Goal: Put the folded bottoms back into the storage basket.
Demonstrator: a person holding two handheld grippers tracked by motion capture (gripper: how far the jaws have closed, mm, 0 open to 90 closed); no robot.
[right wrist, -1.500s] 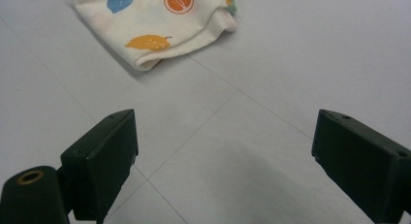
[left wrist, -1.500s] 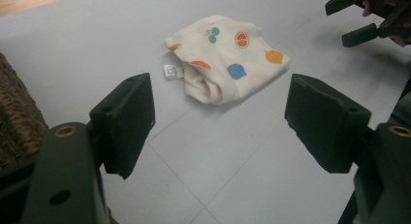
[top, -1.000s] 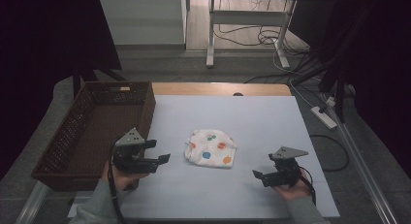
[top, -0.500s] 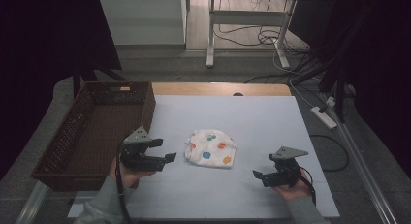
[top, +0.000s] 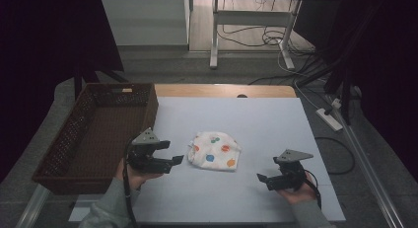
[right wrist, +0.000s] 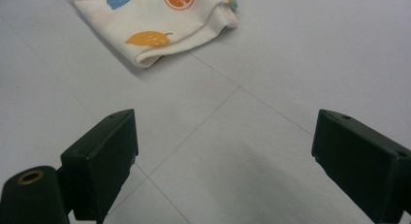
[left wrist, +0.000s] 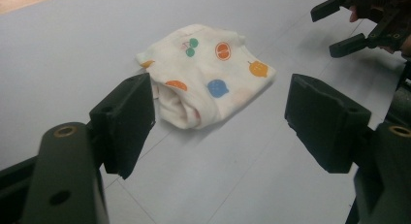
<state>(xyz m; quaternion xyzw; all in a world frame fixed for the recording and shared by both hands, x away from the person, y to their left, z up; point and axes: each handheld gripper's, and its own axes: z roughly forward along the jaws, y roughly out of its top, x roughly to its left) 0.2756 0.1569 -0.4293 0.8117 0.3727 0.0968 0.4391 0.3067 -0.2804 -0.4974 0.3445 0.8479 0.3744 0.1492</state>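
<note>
Dim room. Grey floor, dark curtains both sides, white desk frame behind, cables trailing.

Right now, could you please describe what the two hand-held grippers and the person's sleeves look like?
The left hand-held gripper and right hand-held gripper are black, each with two blocky rectangular jaws, a grey three-cornered plate on top and a black trailing cable. The sleeves are grey.
</note>
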